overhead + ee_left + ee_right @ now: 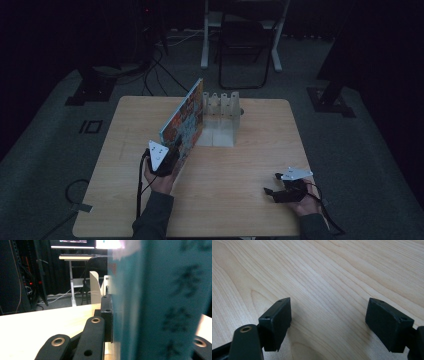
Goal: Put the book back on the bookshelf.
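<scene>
I see the wooden bench [240, 165] first, under dim light. On it, near the far middle, stands a white slotted rack [220, 117]. Leaning against the rack's left side is a colourful picture book [182, 125], standing on its lower edge and tilted, its near end reaching toward me. My left tool [167, 159] is clamped on that near end; in the left gripper view the teal spine [160, 302] sits tight between the black jaws. My right tool [280, 190] rests low over the bench at the near right, well apart from the book, jaws spread wide with only wood grain between them.
</scene>
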Action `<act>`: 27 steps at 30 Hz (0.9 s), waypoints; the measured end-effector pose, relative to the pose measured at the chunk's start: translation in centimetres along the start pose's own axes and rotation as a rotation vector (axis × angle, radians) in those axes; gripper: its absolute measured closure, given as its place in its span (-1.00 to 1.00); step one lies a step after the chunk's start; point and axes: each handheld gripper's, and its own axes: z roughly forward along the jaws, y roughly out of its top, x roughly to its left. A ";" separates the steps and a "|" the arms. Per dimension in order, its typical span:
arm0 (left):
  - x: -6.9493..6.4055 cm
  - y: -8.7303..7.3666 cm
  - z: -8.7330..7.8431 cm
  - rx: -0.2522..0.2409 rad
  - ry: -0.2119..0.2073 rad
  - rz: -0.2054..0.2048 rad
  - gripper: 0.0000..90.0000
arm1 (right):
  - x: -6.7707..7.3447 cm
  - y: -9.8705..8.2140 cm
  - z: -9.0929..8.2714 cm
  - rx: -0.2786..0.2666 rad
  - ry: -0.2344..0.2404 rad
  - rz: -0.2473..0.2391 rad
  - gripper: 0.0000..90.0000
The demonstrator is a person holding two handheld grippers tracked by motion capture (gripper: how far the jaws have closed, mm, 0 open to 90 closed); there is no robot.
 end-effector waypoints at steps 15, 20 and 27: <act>-0.7 0.2 1.3 0.009 0.017 0.011 0.80 | 0.0 0.0 0.0 0.000 0.000 0.000 -0.55; -0.7 0.1 1.6 0.013 0.022 0.015 0.80 | 0.0 0.0 0.0 0.000 0.002 0.000 -0.55; -0.7 0.1 1.9 0.010 0.030 0.017 0.80 | 0.0 0.0 0.0 0.000 0.002 0.000 -0.55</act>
